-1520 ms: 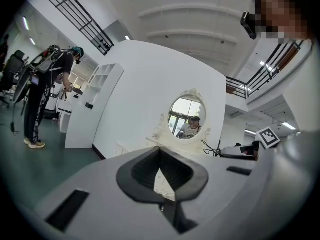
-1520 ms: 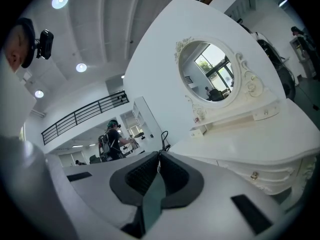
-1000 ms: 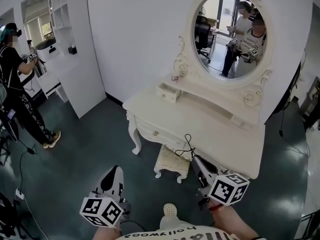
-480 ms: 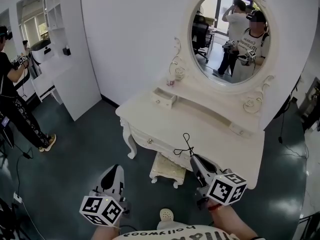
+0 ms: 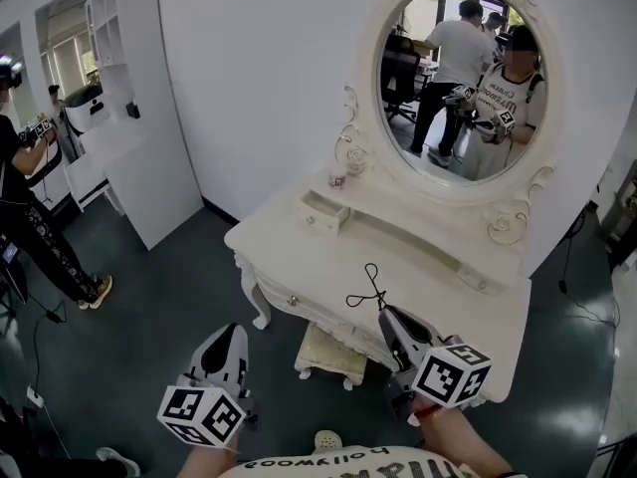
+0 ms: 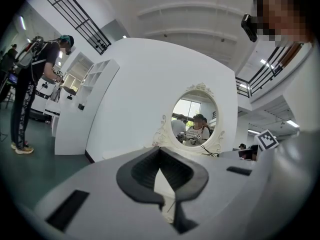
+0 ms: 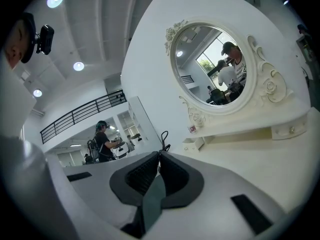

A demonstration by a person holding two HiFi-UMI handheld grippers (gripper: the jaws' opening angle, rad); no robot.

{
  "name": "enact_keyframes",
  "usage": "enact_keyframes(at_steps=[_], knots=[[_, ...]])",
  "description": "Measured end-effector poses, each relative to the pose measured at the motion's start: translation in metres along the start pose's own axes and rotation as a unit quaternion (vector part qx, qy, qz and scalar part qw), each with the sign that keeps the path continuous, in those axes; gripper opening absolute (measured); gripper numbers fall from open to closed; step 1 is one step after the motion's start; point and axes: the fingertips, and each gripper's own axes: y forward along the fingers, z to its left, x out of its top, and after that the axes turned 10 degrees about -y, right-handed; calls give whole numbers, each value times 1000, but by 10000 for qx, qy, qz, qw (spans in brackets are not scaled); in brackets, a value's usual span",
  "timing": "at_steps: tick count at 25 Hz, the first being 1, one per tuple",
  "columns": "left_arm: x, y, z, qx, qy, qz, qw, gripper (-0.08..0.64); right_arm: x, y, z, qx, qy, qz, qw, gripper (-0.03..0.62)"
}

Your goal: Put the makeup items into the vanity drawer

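Two claws are hovering low before the white carved desk (image 5: 299, 255), both pressed shut on nothing. The left claw (image 5: 234, 335) is over the dark green floor (image 5: 164, 297) and the right claw (image 5: 387, 316) is at the desk's front edge. One small white drawer (image 5: 324, 210) is standing open on the raised back shelf, with one small pinkish container (image 5: 338, 179) just behind it. One black looped cable (image 5: 368, 289) is lying just ahead of the right claw. One cushioned stool (image 5: 328, 352) is sitting under the desk, and one person (image 5: 25, 197) is standing well apart on the left.

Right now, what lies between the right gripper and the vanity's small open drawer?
In the head view: the black looped cord that the right gripper pinches, then bare vanity top up to the drawer.
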Motion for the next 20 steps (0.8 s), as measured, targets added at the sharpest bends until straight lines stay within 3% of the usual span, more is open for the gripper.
enact_keyframes(at_steps=[9, 20], knots=[[-6, 38, 1, 222, -160, -55, 9996, 8, 12, 27, -37, 148, -17, 18, 9999, 37], [-16, 57, 9, 355, -125, 49, 9993, 8, -5, 52, -61, 307, 281, 98, 9991, 37]])
